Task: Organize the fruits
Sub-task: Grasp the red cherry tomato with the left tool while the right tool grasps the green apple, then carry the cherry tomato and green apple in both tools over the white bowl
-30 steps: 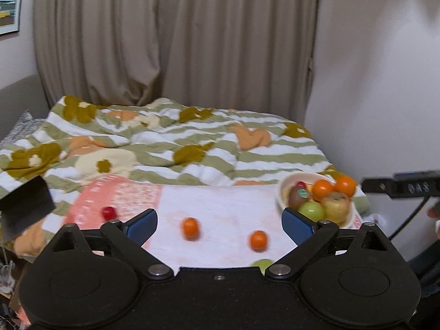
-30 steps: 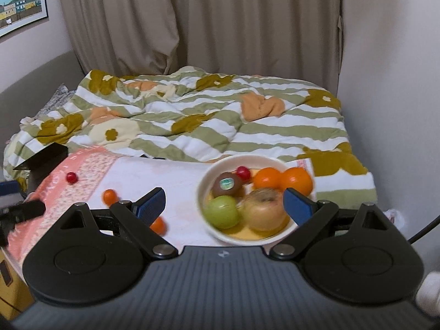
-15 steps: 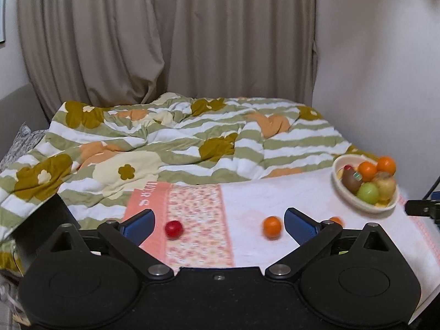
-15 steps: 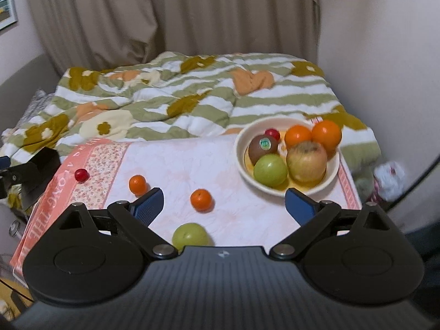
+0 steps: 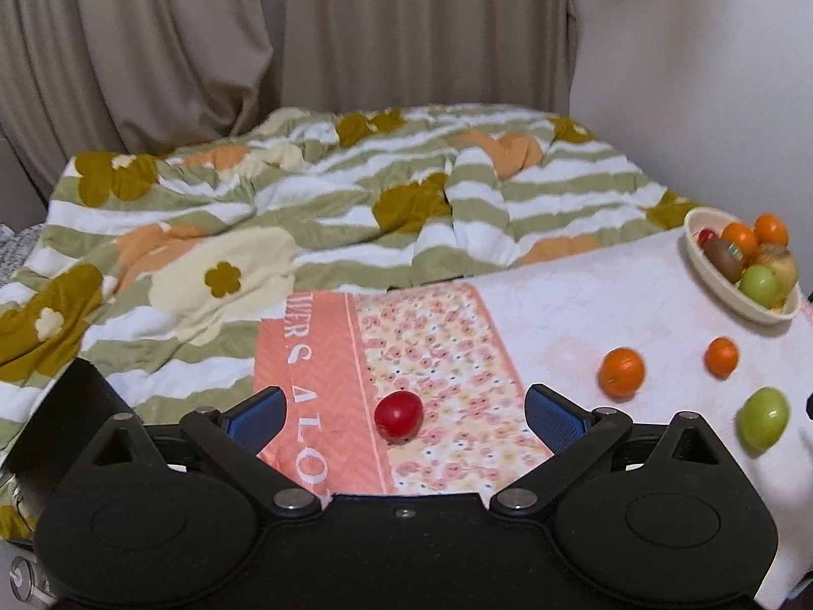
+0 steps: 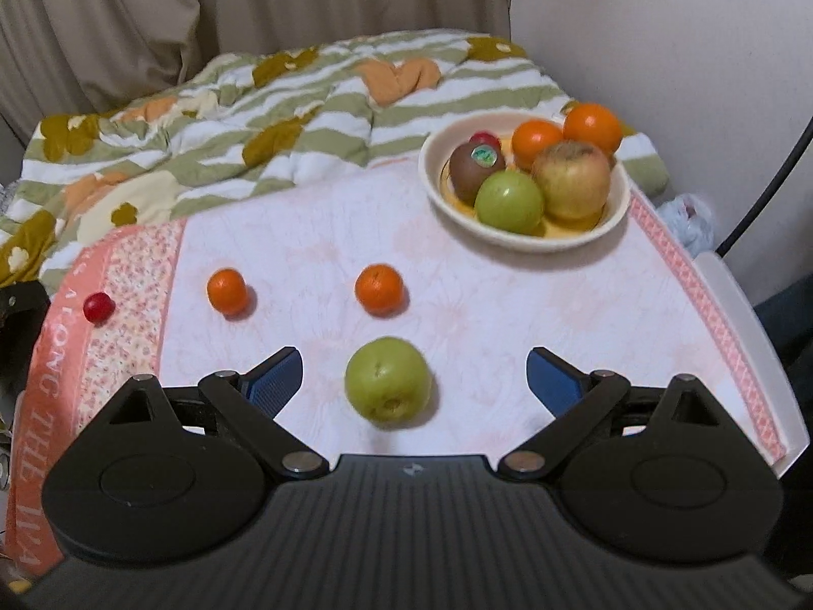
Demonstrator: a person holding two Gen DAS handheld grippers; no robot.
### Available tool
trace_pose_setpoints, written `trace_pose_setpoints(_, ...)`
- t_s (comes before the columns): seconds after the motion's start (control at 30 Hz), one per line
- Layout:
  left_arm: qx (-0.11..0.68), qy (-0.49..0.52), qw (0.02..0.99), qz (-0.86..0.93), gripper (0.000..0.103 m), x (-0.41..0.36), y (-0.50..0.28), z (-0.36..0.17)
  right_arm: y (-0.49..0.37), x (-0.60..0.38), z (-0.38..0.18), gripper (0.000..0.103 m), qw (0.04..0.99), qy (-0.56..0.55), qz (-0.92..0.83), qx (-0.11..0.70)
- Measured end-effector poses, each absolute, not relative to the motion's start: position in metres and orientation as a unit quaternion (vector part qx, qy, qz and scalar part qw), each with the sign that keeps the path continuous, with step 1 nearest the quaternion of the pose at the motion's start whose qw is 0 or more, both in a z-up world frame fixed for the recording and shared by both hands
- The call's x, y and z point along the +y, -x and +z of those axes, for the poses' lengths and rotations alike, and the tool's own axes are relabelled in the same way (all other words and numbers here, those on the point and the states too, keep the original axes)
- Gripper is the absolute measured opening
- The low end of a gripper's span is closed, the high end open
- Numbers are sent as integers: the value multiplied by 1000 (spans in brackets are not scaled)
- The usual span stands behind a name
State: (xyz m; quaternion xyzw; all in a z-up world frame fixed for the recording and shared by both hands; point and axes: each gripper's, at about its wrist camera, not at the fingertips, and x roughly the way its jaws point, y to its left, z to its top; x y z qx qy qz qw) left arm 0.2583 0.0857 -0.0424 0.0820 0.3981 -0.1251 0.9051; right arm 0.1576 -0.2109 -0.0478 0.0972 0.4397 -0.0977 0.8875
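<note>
A small red fruit (image 5: 399, 413) lies on the orange floral cloth, between the wide-open fingers of my left gripper (image 5: 401, 414). A loose green apple (image 6: 388, 381) lies between the open fingers of my right gripper (image 6: 414, 381). Two small oranges (image 6: 227, 291) (image 6: 379, 288) lie on the white cloth beyond it. The cream bowl (image 6: 523, 241) at the far right holds a kiwi, a green apple, a russet apple, two oranges and a red fruit. The bowl also shows in the left wrist view (image 5: 711, 279), as do the green apple (image 5: 763, 418) and the oranges (image 5: 621, 371).
The cloth (image 6: 315, 234) covers a table whose white edge (image 6: 747, 315) shows at the right. A rumpled striped floral duvet (image 5: 305, 193) lies behind the table. Curtains and a white wall stand behind. A black cable (image 6: 772, 188) hangs at the right.
The left gripper has swung left and closer, so the red fruit now sits between its fingers. The right gripper has pulled back and dropped, bringing the green apple between its fingers.
</note>
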Motion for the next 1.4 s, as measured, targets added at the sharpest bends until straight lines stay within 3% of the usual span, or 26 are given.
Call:
trace_pose_setpoints(0.2,431,-107,885,-143,98,85,-288,-73,-172,-197,-69,103,876,-85,-99,465)
trace_pose_setpoints(0.37,447,-133,869,-168,77,80,-301,-94,-183,-191,-84,103,868,-87,-107,477)
trace_pose_setpoints(0.5,454,-141,862,-175,68,75,-307,-105,-190,-190,-92,103,864,-91,-104,484)
trace_pose_setpoints(0.57,461,-139,858,-177,56,74,-310,-110,-193,-191,-95,103,862,-96,-105,486)
trace_pose_setpoints(0.7,463,-140,857,-181,46,72,-310,-112,-198,-191,-100,103,860,-100,-106,489)
trace_pose_setpoints(0.77,462,-139,857,-181,35,72,-310,-112,-198,-191,-101,103,859,-99,-108,490)
trace_pose_setpoints(1.1,457,-132,861,-181,34,72,-304,-112,-199,-195,-106,103,858,-103,-117,489)
trace_pose_setpoints(1.23,457,-130,862,-179,34,73,-300,-112,-200,-196,-108,90,857,-102,-110,493)
trace_pose_setpoints(1.27,456,-129,862,-179,34,73,-298,-112,-200,-196,-109,80,857,-101,-108,494)
trace_pose_setpoints(1.33,454,-127,864,-178,34,73,-295,-110,-200,-195,-109,69,857,-86,-109,496)
trace_pose_setpoints(1.4,450,-124,867,-176,34,74,-290,-107,-199,-195,-109,69,857,-88,-104,497)
